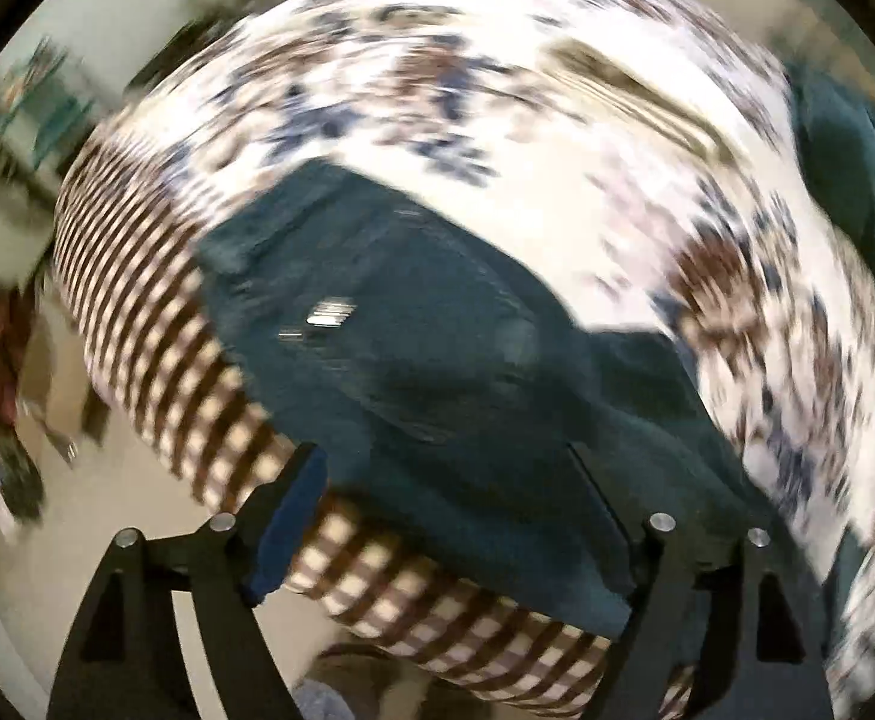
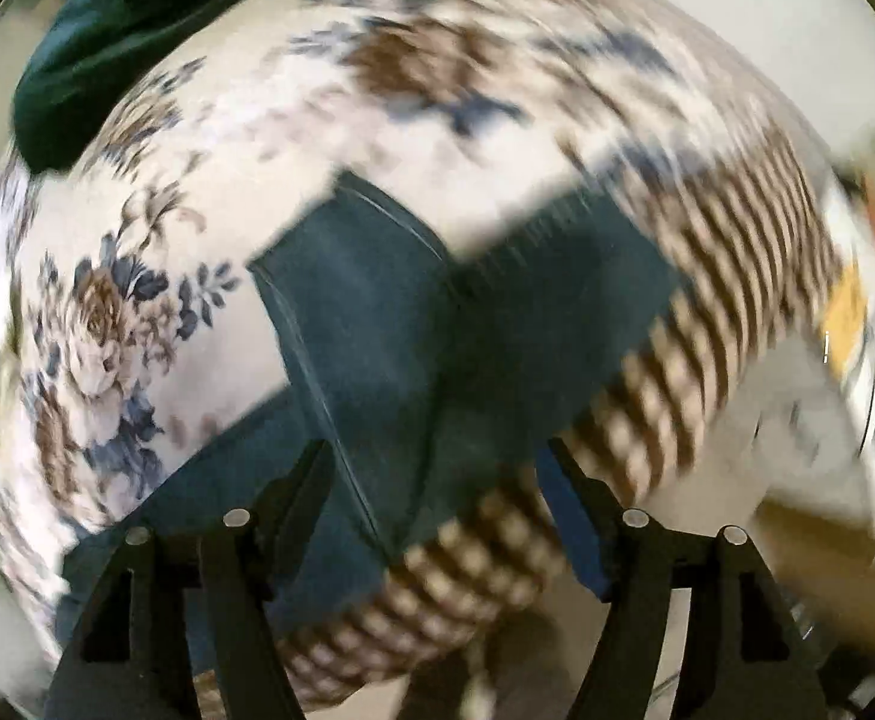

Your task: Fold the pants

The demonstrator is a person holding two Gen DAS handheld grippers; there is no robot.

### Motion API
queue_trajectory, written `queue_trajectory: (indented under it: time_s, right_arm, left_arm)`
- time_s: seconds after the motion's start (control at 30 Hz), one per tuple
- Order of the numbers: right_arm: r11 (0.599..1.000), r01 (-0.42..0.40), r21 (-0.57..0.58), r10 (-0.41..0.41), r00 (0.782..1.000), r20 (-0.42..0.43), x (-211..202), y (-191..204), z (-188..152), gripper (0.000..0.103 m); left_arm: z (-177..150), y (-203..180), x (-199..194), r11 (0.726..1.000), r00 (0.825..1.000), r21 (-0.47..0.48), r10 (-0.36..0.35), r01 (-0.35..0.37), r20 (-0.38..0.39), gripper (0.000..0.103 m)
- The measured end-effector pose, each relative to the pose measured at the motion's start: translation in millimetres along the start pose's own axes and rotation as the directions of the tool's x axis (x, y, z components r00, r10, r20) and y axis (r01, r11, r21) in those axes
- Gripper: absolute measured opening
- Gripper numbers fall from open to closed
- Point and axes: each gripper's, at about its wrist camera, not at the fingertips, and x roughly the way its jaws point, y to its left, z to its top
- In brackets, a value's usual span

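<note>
Pants [image 1: 437, 360]: dark teal cloth, matt, denim-like weave. Bed cover [image 1: 557, 192]: printed cloth, floral w/ checked border, matt. Gripper fingers [image 1: 293, 516]: black plastic, matt; metal pins, shiny.

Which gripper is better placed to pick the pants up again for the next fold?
Probably right: the right gripper stands open directly over the dark teal denim pants' edge; the left gripper's view is more blurred.

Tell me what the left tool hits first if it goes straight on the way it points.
Most likely the dark teal pants lying on the floral cover. The left tool stands open just above them, nothing between; blur leaves the depth uncertain.
</note>
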Motion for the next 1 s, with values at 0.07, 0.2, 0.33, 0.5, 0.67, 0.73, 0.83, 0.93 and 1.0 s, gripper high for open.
queue_trajectory:
  time_s: [0.07, 0.2, 0.33, 0.5, 0.67, 0.73, 0.83, 0.93, 1.0]
  right_arm:
    - [0.992, 0.017, -0.127, -0.018, 1.000, -0.003, 18, 34, 23, 0.079]
    - [0.947, 0.075, -0.312, -0.093, 0.995, -0.045, 63, 84, 44, 0.079]
    - [0.884, 0.203, -0.422, -0.242, 0.970, -0.040, 104, 92, 55, 0.077]
    - [0.960, 0.158, -0.232, -0.163, 0.987, 0.000, 83, 13, 67, 0.014]
    - [0.990, -0.043, 0.137, 0.047, 0.999, -0.025, 65, -122, 55, 0.013]
    - [0.939, -0.187, 0.289, 0.219, 0.972, -0.082, 82, -168, 46, 0.014]
    - [0.896, -0.231, 0.381, 0.271, 0.961, -0.056, 82, -197, 42, 0.021]
    - [0.920, -0.268, 0.285, 0.281, 0.960, -0.005, 65, -169, 49, 0.065]
    - [0.960, -0.237, 0.147, 0.241, 0.971, -0.010, 56, -124, 59, 0.069]
  left_arm:
    - [-8, -33, 16, 0.997, 0.999, 0.074, 0.019, -0.015, -0.049, 0.086]
    - [-25, -92, 37, 0.986, 0.994, 0.166, 0.012, 0.006, -0.108, 0.086]
    - [-43, -140, 36, 0.967, 0.997, 0.253, 0.013, 0.007, -0.077, 0.086]
    - [-72, -175, 37, 0.952, 0.995, 0.304, 0.002, 0.030, -0.104, 0.086]
    - [-102, -190, 49, 0.942, 0.988, 0.337, 0.048, 0.004, -0.146, 0.086]
    - [-111, -193, 57, 0.935, 0.984, 0.355, 0.073, -0.010, -0.162, 0.086]
    - [-117, -202, 64, 0.917, 0.980, 0.397, 0.110, -0.035, -0.167, 0.086]
    - [-118, -216, 63, 0.887, 0.982, 0.456, 0.145, -0.075, -0.120, 0.086]
    - [-118, -228, 60, 0.861, 0.982, 0.492, 0.179, -0.125, -0.064, 0.086]
